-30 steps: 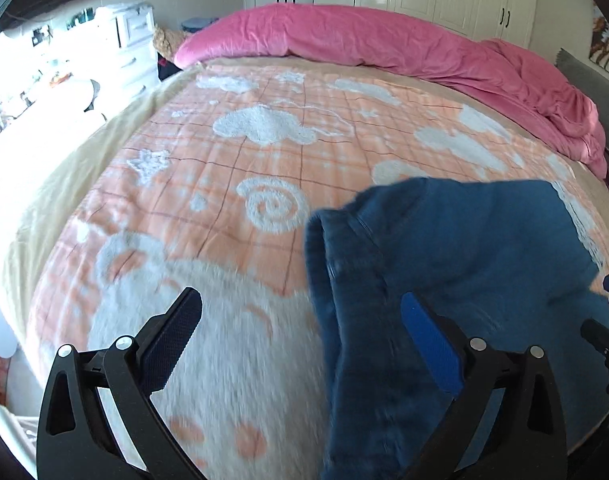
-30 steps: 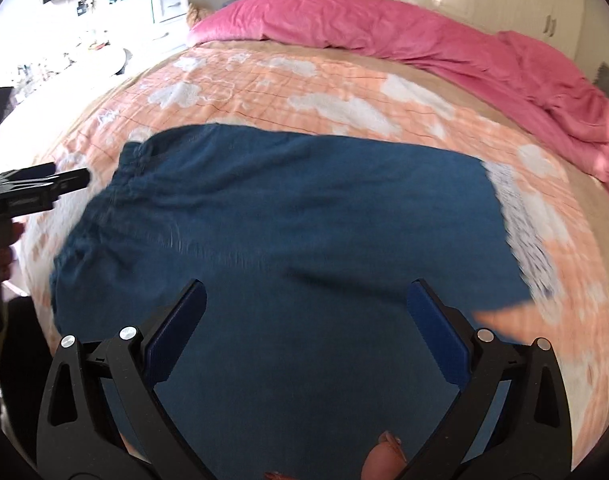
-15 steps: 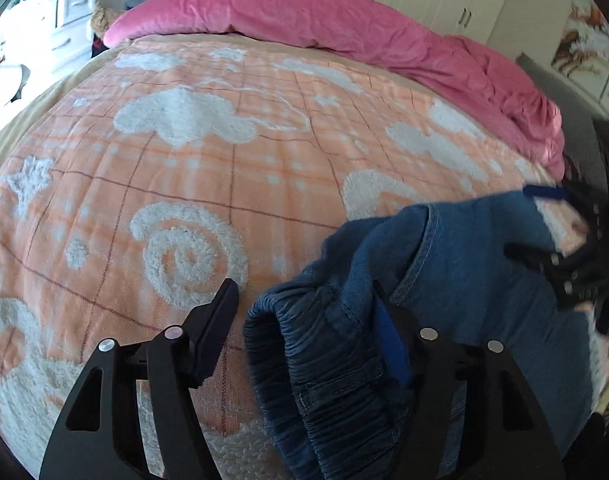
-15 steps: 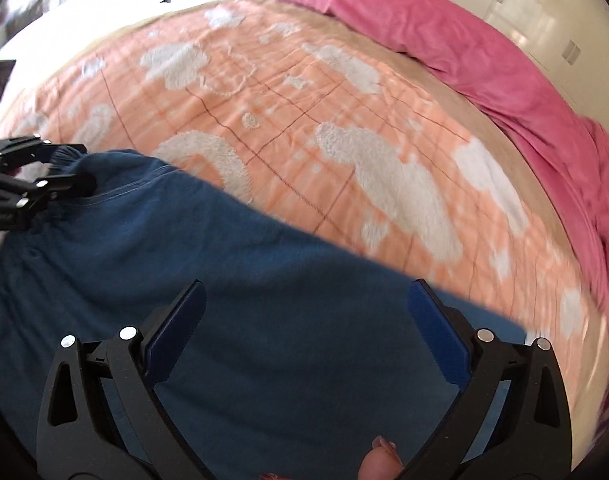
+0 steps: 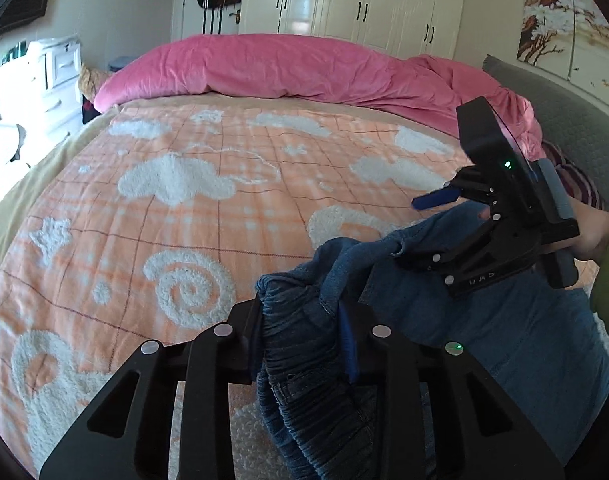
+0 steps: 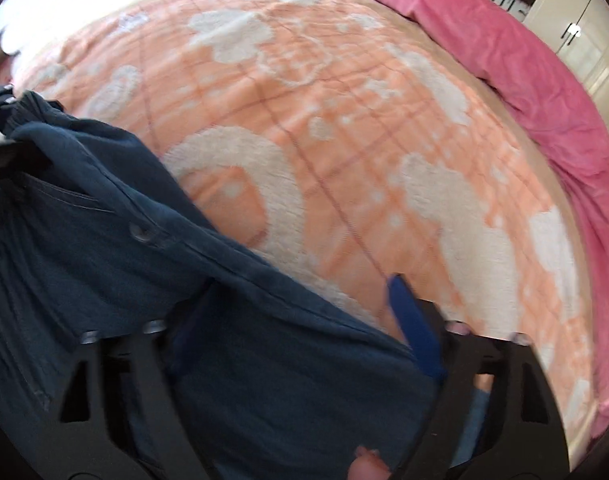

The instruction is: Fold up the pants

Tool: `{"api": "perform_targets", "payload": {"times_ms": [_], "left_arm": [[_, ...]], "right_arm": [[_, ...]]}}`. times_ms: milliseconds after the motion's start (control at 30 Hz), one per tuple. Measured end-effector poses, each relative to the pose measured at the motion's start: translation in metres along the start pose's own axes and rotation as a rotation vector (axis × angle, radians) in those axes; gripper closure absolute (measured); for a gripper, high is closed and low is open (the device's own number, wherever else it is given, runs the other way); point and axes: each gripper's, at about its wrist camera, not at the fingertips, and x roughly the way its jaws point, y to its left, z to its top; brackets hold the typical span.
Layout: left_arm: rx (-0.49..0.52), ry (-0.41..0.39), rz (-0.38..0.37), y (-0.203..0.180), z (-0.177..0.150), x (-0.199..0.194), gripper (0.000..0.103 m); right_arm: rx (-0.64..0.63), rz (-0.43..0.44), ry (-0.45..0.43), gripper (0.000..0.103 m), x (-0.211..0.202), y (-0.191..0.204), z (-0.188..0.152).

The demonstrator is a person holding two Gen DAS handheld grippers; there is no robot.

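Blue denim fills the lower frame of both wrist views as a pair of jeans (image 5: 504,332) is lifted off an orange plaid blanket (image 5: 208,216) patterned with white fleecy clouds and spirals. The left gripper (image 5: 304,328) is clamped tight on the gathered elastic waistband, its blue-padded fingers (image 5: 347,344) pressed close with bunched cloth squeezed between them. The right gripper (image 5: 456,216), seen from the left wrist camera off to the right, reaches in sideways, angled toward the far edge of the jeans; one blue finger points out over the fabric, the lower one lies beneath it. From its own camera, the right gripper (image 6: 296,332) has denim draped across its left finger and the gap between, the right blue pad (image 6: 414,328) showing at the cloth's edge; the blur leaves it unclear whether it has clenched. A hand (image 5: 592,236) in a green sleeve grips the right tool's handle. A pink duvet (image 5: 304,68) lies rolled along the bed's far side, before white wardrobes (image 5: 364,4).
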Motion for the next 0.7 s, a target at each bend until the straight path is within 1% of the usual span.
{"api": "perform_targets", "payload": {"times_ms": [33, 67, 100, 167, 200, 333, 367, 467, 567, 633, 700], "left_arm": [[0.009, 0.003, 0.01, -0.001, -0.001, 0.001, 0.075], [0.013, 0.004, 0.017, -0.002, -0.002, 0.0, 0.075], [0.016, 0.0, 0.024, -0.002, -0.003, -0.002, 0.075], [0.02, -0.012, 0.024, -0.003, -0.005, -0.008, 0.075], [0.023, -0.016, 0.027, -0.003, -0.004, -0.009, 0.075], [0.062, -0.031, 0.073, -0.014, -0.008, -0.02, 0.075], [0.064, -0.034, 0.077, -0.016, -0.008, -0.024, 0.075], [0.078, -0.064, 0.076, -0.028, -0.015, -0.043, 0.074], [0.107, -0.084, 0.096, -0.043, -0.028, -0.064, 0.073], [0.113, -0.092, 0.093, -0.049, -0.04, -0.081, 0.072], [0.118, -0.083, 0.09, -0.052, -0.053, -0.096, 0.07]], "right_arm": [[0.014, 0.053, -0.011, 0.068, -0.002, 0.001, -0.002], [0.02, 0.085, -0.026, 0.08, -0.007, 0.004, -0.005], [0.016, 0.088, -0.038, 0.089, -0.012, 0.008, -0.008], [0.016, 0.08, -0.043, 0.097, -0.023, 0.014, -0.018], [0.025, 0.077, -0.055, 0.099, -0.029, 0.015, -0.021], [0.093, 0.048, -0.146, 0.099, -0.071, 0.022, -0.038], [0.114, 0.048, -0.177, 0.1, -0.088, 0.027, -0.046], [0.13, 0.028, -0.22, 0.1, -0.12, 0.043, -0.064], [0.165, 0.036, -0.246, 0.099, -0.139, 0.058, -0.08], [0.17, 0.025, -0.241, 0.099, -0.15, 0.078, -0.094], [0.177, 0.03, -0.25, 0.099, -0.159, 0.096, -0.108]]}}
